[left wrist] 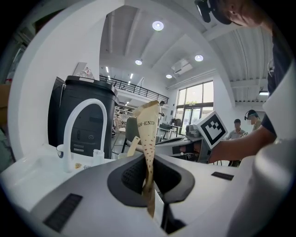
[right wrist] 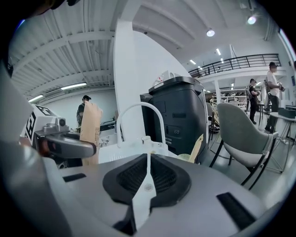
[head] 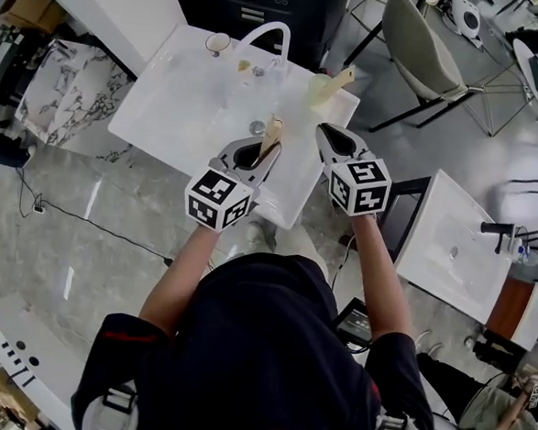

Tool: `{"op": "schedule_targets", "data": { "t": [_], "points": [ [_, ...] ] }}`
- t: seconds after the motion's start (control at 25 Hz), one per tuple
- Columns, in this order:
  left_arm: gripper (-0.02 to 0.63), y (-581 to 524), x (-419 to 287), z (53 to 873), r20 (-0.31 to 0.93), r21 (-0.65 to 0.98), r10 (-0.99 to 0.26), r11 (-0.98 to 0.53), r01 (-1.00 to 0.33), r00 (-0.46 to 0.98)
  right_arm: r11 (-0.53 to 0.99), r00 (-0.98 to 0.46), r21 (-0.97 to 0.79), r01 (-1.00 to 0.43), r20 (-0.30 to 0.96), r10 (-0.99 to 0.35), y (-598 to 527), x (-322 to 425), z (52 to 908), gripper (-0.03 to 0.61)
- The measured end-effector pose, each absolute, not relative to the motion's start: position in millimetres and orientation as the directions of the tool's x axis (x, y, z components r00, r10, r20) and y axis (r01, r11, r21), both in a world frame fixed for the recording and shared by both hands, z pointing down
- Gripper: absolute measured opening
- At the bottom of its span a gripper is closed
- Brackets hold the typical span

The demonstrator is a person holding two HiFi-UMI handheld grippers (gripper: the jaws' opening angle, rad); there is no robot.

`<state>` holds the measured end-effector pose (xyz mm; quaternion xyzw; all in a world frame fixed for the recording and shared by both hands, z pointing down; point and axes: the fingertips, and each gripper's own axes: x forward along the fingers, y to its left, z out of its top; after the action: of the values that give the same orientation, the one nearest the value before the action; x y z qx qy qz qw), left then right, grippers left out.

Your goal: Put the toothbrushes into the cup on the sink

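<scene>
left hand-held gripper (left wrist: 149, 185) clenched on what looks like a paper-wrapped toothbrush (left wrist: 147, 134); right hand-held gripper (right wrist: 147, 183) clenched, empty.

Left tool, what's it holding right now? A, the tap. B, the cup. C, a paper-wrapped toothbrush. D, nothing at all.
C: the left tool is shut on a paper-wrapped toothbrush, which sticks up from between its jaws.

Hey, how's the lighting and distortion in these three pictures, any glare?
Head view: white sink looks nearly washed out. Left gripper view: fisheye curving, dark corners, ceiling lights flare. Right gripper view: same fisheye curving, dark corners, no strong glare.
</scene>
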<state>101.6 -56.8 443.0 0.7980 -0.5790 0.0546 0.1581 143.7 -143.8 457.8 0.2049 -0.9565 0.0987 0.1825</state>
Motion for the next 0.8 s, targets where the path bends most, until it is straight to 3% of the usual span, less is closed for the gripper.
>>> {"op": "schedule_targets", "data": {
  "t": [0.8],
  "points": [
    [0.029, -69, 110, 424, 0.261, 0.167, -0.928, -0.228, -0.959, 0.265, 0.939, -0.903, -0.142, -0.313, 0.349, -0.249, -139, 143, 430, 0.043]
  ]
}}
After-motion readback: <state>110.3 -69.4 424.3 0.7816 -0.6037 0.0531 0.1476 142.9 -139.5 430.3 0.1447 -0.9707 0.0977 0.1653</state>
